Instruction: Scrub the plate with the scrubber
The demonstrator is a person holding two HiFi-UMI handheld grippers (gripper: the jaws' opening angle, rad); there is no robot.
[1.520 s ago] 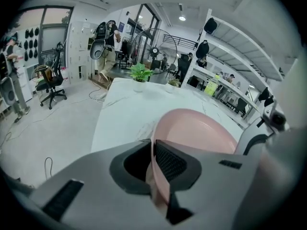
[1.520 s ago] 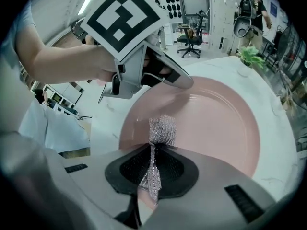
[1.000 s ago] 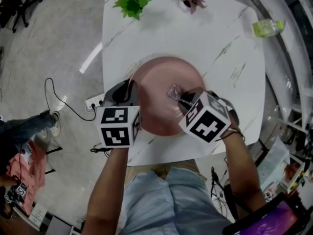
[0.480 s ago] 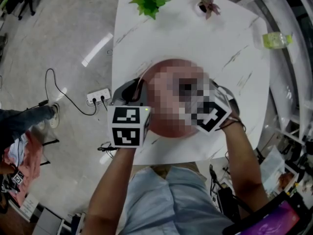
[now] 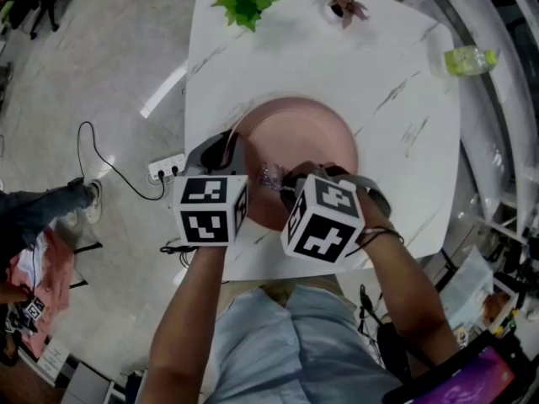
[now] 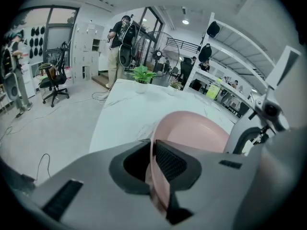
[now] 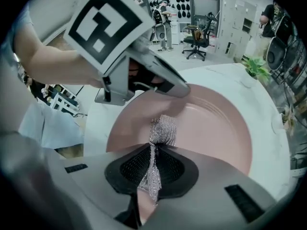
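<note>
Pressure should probably be light, as left gripper [image 6: 152, 151] pinches the plate [image 6: 192, 128] by its rim and right gripper [image 7: 151, 170] pinches the scrubber [image 7: 162, 131].

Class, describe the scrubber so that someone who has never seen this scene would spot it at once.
Start at the white marbled table and find the big pink plate on the person's side of it. Against the plate, a small silvery mesh wad, the scrubber, is pinched in the right gripper. It is the only glittery woven thing there.
</note>
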